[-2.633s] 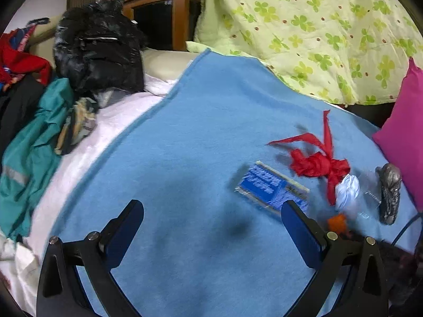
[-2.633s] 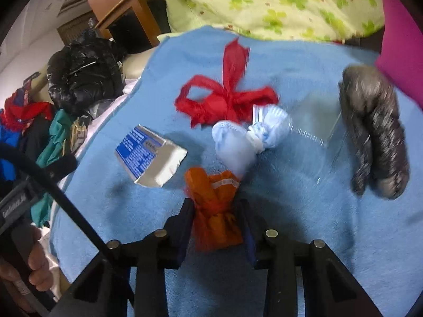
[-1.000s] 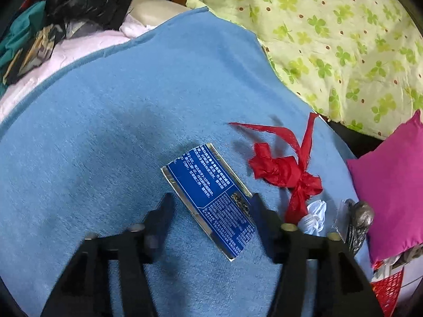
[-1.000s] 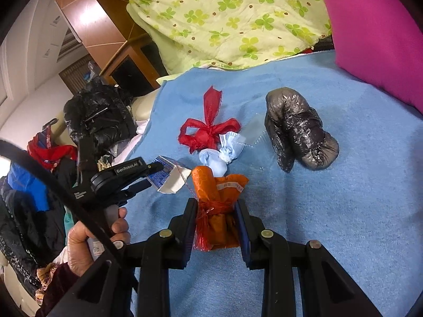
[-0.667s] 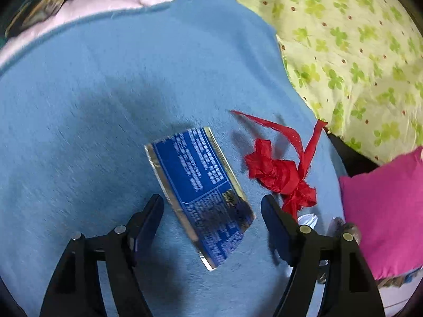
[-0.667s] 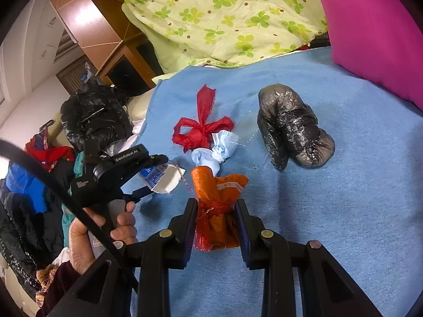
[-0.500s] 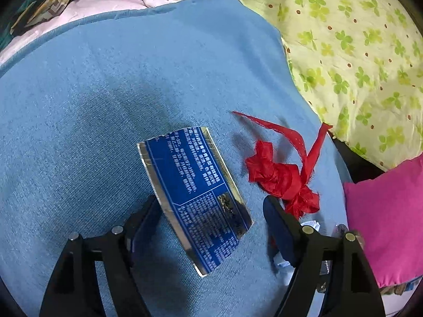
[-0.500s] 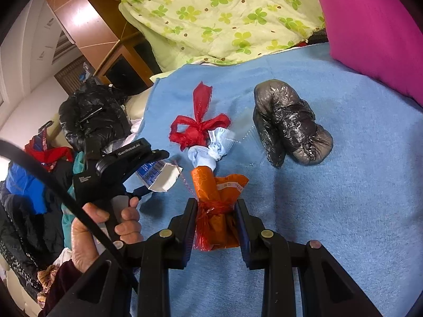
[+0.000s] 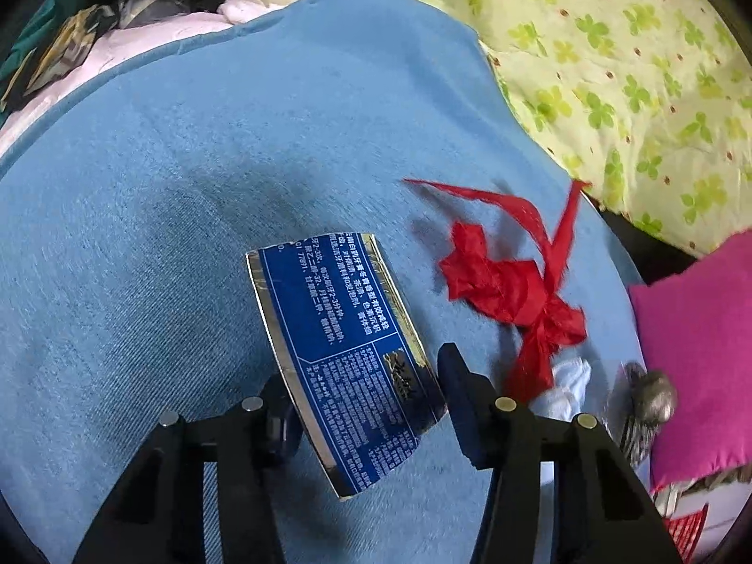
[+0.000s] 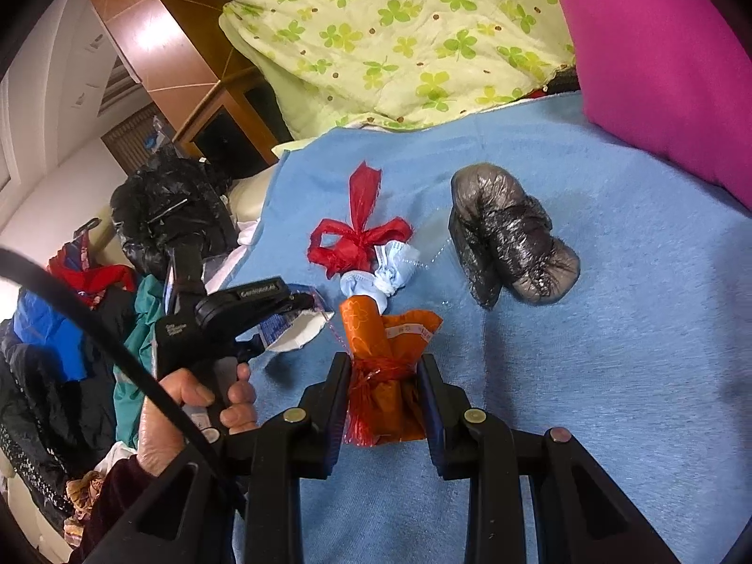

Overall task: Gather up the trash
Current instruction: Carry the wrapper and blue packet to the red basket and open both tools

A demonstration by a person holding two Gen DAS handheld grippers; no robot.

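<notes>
A blue printed carton [image 9: 338,329], flattened and with silver edges, stands tilted between the closing jaws of my left gripper [image 9: 366,376]. The pads touch its two sides and its far end is raised off the blue blanket [image 9: 188,188]. The right wrist view shows that left gripper [image 10: 263,310] in a person's hand [image 10: 188,395], with the carton [image 10: 286,329] at its tip. My right gripper [image 10: 383,366] is shut on an orange packet [image 10: 385,343] tied with red string. On the blanket lie a knotted red plastic bag [image 10: 357,244], a light blue wad [image 10: 385,277] and a crumpled grey bag [image 10: 507,239].
A pink pillow [image 10: 658,56] lies at the right and a green clover quilt [image 10: 399,33] at the back. A black jacket [image 10: 174,216] and piled clothes [image 10: 70,329] crowd the left side. A wooden cabinet [image 10: 225,117] stands behind.
My left gripper has moved in over the blue carton and its jaws have narrowed onto it, tipping the carton up. The right gripper keeps still with the orange packet.
</notes>
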